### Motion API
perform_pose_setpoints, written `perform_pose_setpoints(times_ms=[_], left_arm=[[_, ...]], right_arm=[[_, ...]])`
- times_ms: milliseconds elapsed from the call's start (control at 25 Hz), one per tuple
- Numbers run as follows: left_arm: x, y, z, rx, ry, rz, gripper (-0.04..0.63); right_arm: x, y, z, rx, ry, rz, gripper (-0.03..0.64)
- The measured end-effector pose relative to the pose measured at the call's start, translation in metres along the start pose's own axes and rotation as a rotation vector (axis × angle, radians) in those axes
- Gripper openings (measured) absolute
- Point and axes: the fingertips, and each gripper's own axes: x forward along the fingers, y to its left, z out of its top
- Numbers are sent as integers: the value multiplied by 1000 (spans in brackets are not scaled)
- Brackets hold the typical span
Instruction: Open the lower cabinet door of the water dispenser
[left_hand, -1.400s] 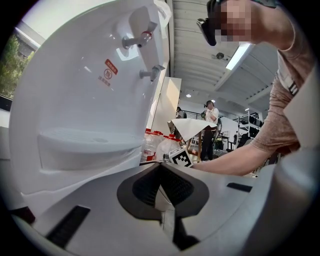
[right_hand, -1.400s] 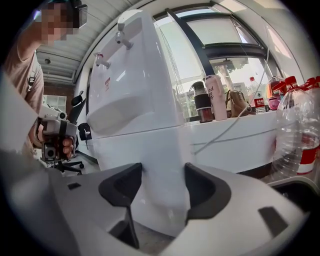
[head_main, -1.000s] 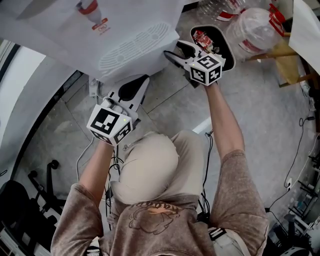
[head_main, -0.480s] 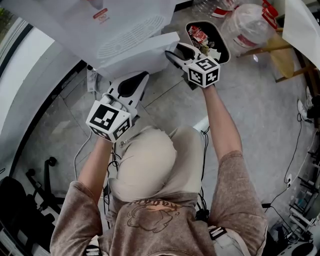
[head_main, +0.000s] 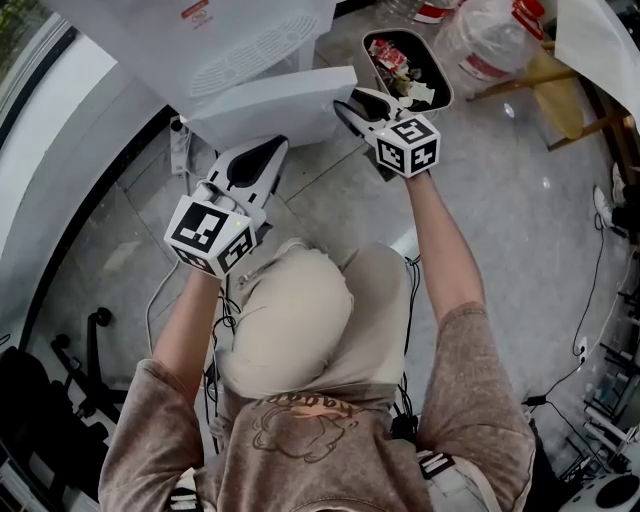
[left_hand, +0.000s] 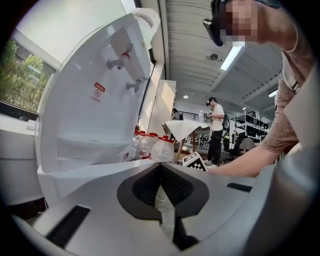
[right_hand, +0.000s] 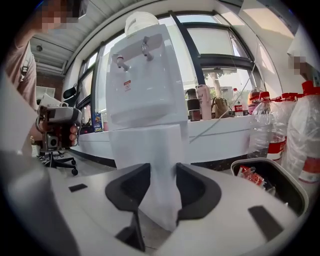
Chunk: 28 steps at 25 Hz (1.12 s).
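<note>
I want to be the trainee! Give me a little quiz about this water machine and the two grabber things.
1. True or false: the left gripper grips the water dispenser.
2. What stands between the jaws of the right gripper? A: a water bottle. B: the lower cabinet door. C: a chair.
3. Fill the gap: the black bin beside the dispenser holds ___.
Key: 1 false, its jaws are together on nothing. 2 B; the jaws have just been closing on the ajar door's free edge. 3 litter.
</note>
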Motion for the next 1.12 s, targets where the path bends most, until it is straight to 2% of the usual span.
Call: perform_pose_setpoints(times_ms=[120,440,1120], left_arm=[[-5,-7,-2,2,2,-1,17],[-12,-22,-8,12,13,-5,17],[-46,-35,-11,26,23,18,17]], right_arm=[[-11,5,-4,-5,-5,-23,127],[-33,28,-15,-3,-26,0,110],[-76,97,-38,17,-33,170,89]])
